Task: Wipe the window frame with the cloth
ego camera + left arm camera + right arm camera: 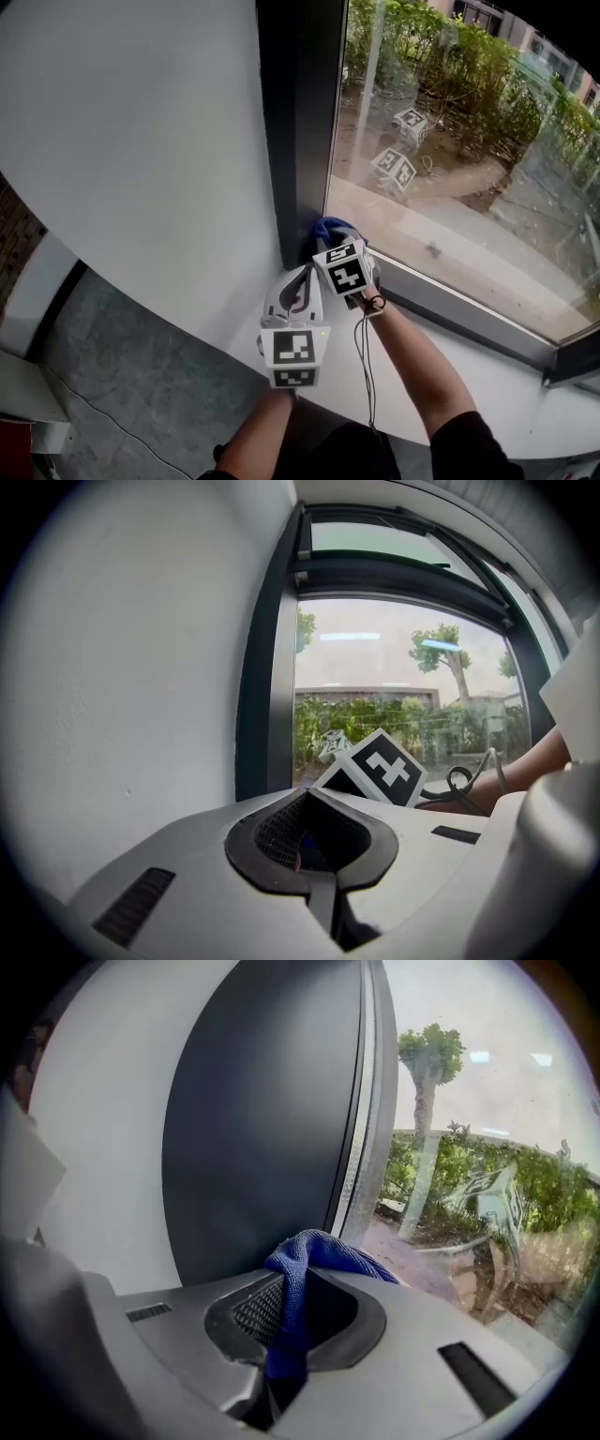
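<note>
A blue cloth (pixel 334 228) is bunched against the foot of the dark vertical window frame post (pixel 298 122), in the corner where it meets the bottom rail (pixel 469 314). My right gripper (pixel 330 242) is shut on this cloth. In the right gripper view the cloth (pixel 319 1251) hangs out between the closed jaws of the right gripper (pixel 295 1312), close to the dark post (pixel 262 1147). My left gripper (pixel 298 284) hovers just below and to the left of it, over the white sill. Its jaws are together in the left gripper view (pixel 314 841), with nothing held.
A white sill (pixel 487 394) runs under the window, and a white wall (pixel 141 141) stands left of the post. The glass (pixel 450 141) shows shrubs outside and reflections of the marker cubes. Grey floor (pixel 141 375) lies below left. The right gripper's cube (pixel 380 766) sits just ahead of the left gripper.
</note>
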A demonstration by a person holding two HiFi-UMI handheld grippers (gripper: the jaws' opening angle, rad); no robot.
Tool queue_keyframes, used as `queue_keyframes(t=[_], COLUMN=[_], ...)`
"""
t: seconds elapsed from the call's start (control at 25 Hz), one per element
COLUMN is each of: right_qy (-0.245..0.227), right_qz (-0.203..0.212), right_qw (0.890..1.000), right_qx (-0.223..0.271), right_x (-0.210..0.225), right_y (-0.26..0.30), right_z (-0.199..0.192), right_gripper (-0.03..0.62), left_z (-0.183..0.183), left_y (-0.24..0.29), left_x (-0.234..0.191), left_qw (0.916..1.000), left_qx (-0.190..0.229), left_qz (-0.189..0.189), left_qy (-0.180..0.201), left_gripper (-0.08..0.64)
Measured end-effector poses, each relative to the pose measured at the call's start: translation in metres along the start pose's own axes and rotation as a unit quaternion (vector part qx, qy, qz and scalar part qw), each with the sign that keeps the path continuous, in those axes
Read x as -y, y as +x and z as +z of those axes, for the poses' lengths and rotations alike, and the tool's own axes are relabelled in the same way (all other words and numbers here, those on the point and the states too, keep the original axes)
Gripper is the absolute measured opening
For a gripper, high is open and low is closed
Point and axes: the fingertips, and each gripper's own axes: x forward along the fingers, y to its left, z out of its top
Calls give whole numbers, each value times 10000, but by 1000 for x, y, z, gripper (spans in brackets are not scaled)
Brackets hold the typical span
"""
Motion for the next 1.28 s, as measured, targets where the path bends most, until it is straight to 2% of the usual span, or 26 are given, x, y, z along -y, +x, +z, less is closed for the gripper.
queue_keyframes(t=[0.12, 0.4, 1.28], right_qy=[-232, -267, 36], right_qz=[-7, 62, -25], right_qw=[9997, 9995, 9998], right_qx=[-83, -125, -196], right_x=[-2, -5, 3], right_y=[2, 1, -22], right_z=[-4, -7, -23], right_gripper=[23, 23, 23], left_z=[0, 2, 5], left_y=[-1, -3, -9], left_x=[-1, 0, 17], left_qw=[10000, 10000, 9993], left_qx=[-6, 2, -10], left_qz=[-13, -74, -377], left_qy=[11, 10, 38], left_gripper=[6, 6, 6])
